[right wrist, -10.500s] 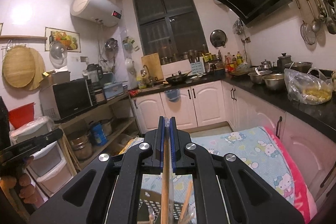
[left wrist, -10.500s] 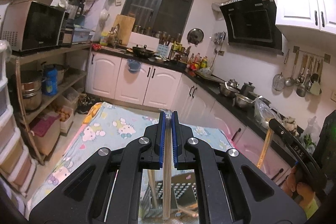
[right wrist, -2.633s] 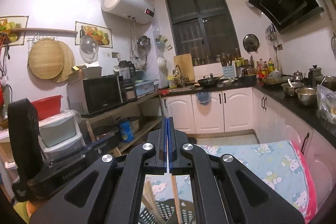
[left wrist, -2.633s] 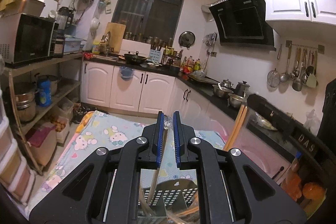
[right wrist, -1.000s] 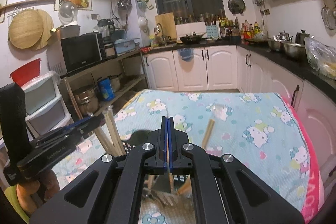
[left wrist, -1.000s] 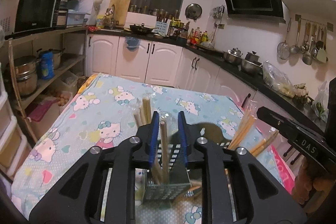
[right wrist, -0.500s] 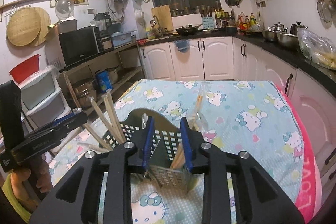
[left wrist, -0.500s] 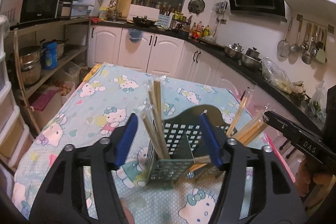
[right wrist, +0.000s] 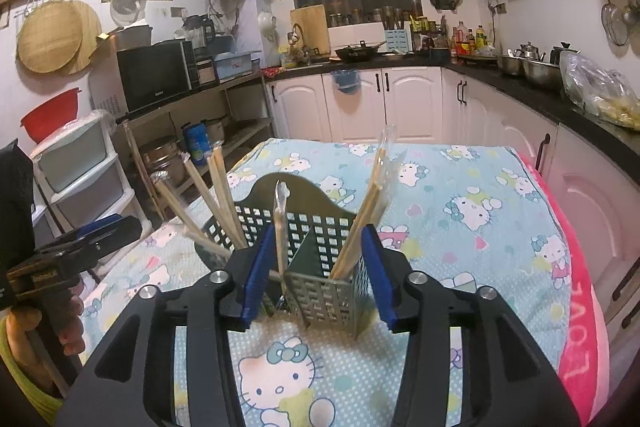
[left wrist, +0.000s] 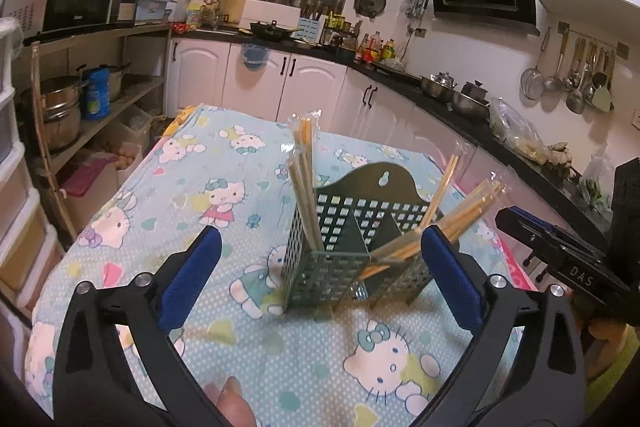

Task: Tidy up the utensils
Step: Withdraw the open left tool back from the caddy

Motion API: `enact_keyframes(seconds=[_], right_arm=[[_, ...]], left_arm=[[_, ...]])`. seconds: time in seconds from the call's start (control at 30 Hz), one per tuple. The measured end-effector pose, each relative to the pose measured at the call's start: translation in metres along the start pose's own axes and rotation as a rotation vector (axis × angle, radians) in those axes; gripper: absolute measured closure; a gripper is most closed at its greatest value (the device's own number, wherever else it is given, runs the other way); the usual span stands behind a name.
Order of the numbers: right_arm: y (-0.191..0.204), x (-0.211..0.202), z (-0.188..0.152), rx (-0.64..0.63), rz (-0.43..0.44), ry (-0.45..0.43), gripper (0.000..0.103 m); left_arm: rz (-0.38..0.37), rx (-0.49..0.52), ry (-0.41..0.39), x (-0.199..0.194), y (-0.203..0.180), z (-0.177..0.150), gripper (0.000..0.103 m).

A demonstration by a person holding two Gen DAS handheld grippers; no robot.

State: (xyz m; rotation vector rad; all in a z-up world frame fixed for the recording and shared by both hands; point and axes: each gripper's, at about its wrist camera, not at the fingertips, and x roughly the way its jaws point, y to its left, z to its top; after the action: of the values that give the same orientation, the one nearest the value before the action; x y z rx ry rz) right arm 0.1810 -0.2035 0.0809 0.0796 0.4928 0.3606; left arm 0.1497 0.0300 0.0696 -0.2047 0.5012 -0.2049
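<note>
left gripper (left wrist: 318, 275) jaws opening wide, empty; right gripper (right wrist: 318, 277) jaws opening, empty, caddy (right wrist: 320, 247) seen between them untouched; caddy mid-table on cloth (left wrist: 224, 187), wrapped chopsticks (left wrist: 305, 183) leaning in its compartments; counter (left wrist: 460, 115) beyond.

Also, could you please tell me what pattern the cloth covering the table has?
Cartoon cats on light blue tablecloth, with hearts and dots; clearest in the right wrist view.
</note>
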Motion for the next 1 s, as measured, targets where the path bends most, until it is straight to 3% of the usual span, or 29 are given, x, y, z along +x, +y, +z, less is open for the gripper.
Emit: enact_keyframes(seconds=[0.43,0.6,1.0], right_arm=[[0.015,-0.01,-0.046,-0.028,-0.015,0.019,0.031],[0.019,-0.012,-0.064,-0.029,-0.024,0.022,0.026],[0.015,-0.017,-0.098,-0.03,-0.105,-0.05,0.017]], left_arm=[[0.045,-0.03,0.067,-0.004,0.01,-0.04,0.012],[0.056,-0.032,0.073,-0.005,0.008,-0.054,0.012],[0.085,-0.008,-0.006,-0.007,-0.002,-0.073,0.012]])
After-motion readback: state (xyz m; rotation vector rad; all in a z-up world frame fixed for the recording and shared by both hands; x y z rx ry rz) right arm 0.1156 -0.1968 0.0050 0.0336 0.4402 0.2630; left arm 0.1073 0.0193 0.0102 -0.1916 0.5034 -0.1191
